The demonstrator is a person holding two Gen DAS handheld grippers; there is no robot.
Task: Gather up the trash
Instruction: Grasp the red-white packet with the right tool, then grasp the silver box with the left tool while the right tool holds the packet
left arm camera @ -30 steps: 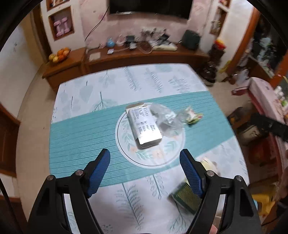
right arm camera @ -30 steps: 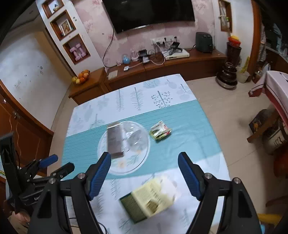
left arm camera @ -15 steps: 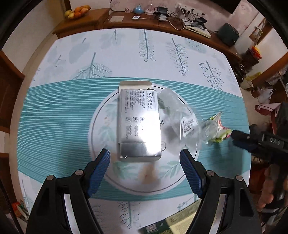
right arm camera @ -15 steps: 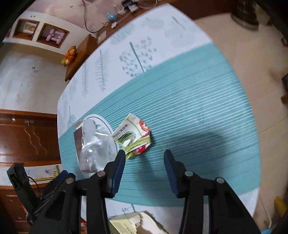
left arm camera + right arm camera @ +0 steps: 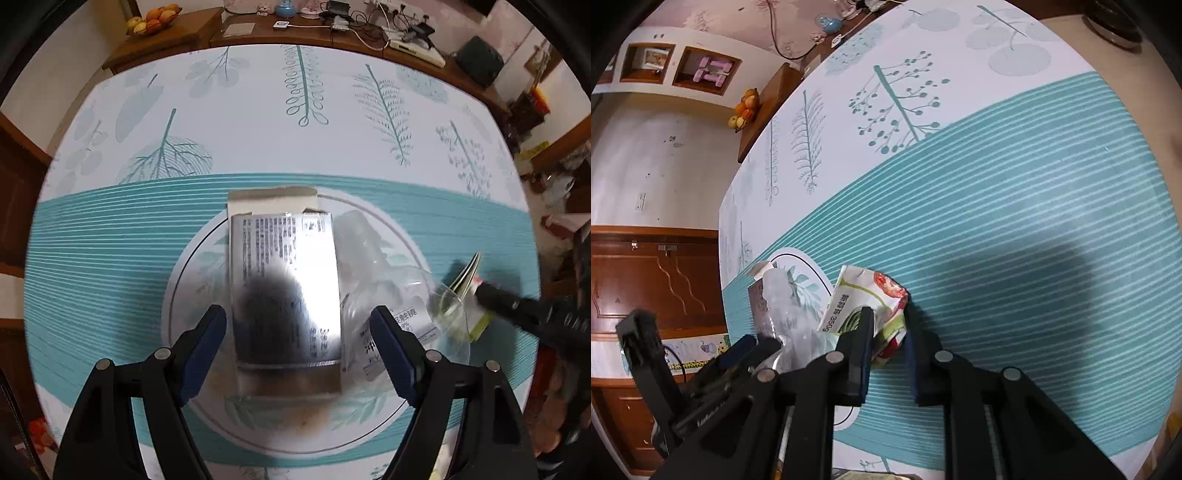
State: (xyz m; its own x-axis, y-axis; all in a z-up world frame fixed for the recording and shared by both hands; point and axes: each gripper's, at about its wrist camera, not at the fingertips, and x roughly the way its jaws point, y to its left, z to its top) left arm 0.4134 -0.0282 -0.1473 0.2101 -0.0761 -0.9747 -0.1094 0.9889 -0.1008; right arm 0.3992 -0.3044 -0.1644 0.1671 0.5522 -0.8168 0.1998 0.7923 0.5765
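Note:
A silver printed box (image 5: 284,280) lies on the white circle of the tablecloth, with a crushed clear plastic bottle (image 5: 391,295) touching its right side. My left gripper (image 5: 297,326) is open, its fingers straddling the box's near end just above it. A crumpled green, white and red wrapper (image 5: 866,306) lies on the teal stripe. My right gripper (image 5: 888,326) is closed on the wrapper's near edge. The wrapper also shows in the left wrist view (image 5: 467,280), beside the right gripper's black finger.
The table (image 5: 295,110) wears a white and teal leaf-print cloth. A wooden sideboard (image 5: 332,29) with cables, devices and a fruit bowl (image 5: 151,22) runs behind it. A wooden cabinet (image 5: 653,280) stands left. Another box's edge (image 5: 871,474) peeks in at the bottom.
Both grippers dropped toward the table. The left moved in over the silver box. The right moved onto the wrapper and its jaws narrowed from open to pinching it.

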